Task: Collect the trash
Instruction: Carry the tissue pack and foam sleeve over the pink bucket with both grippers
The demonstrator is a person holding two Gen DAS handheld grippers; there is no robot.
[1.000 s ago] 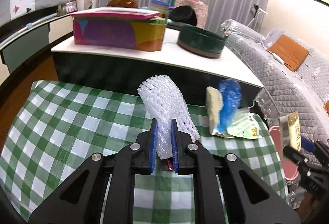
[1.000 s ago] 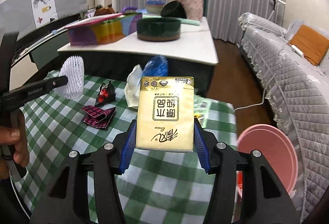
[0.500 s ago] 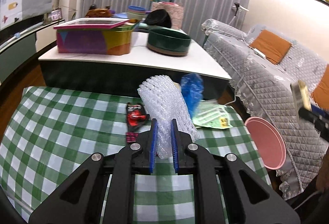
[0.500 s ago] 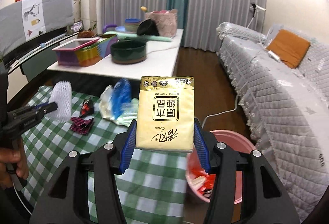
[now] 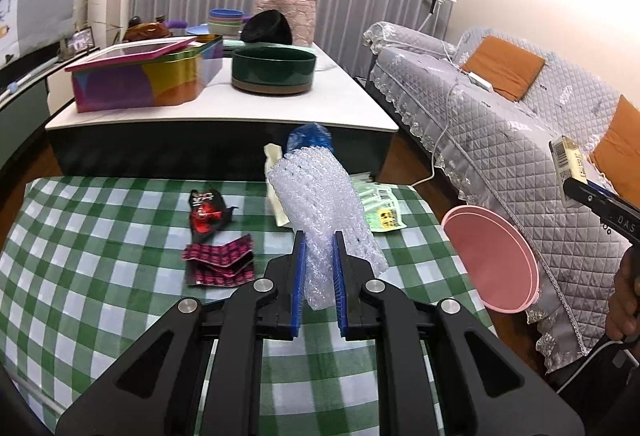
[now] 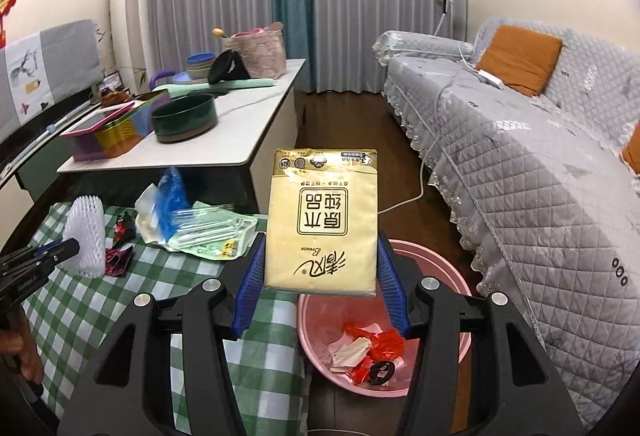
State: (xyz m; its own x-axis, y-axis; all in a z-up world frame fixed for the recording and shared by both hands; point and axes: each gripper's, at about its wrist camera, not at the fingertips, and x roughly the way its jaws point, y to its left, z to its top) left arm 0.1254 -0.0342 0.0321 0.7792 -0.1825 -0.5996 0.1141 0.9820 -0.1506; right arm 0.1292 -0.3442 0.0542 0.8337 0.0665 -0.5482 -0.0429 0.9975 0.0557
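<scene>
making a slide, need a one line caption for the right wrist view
Right gripper holds a yellow tissue pack above the pink bin beside the checked table.

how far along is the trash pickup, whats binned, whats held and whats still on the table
Partly done. The pink bin already holds red and white scraps. In hand: the right gripper grips a yellow tissue pack above the bin, and the left gripper pinches a white foam net. Left on the checked table: red-black wrapper, pink patterned wrapper, blue bag, green packet.
</scene>
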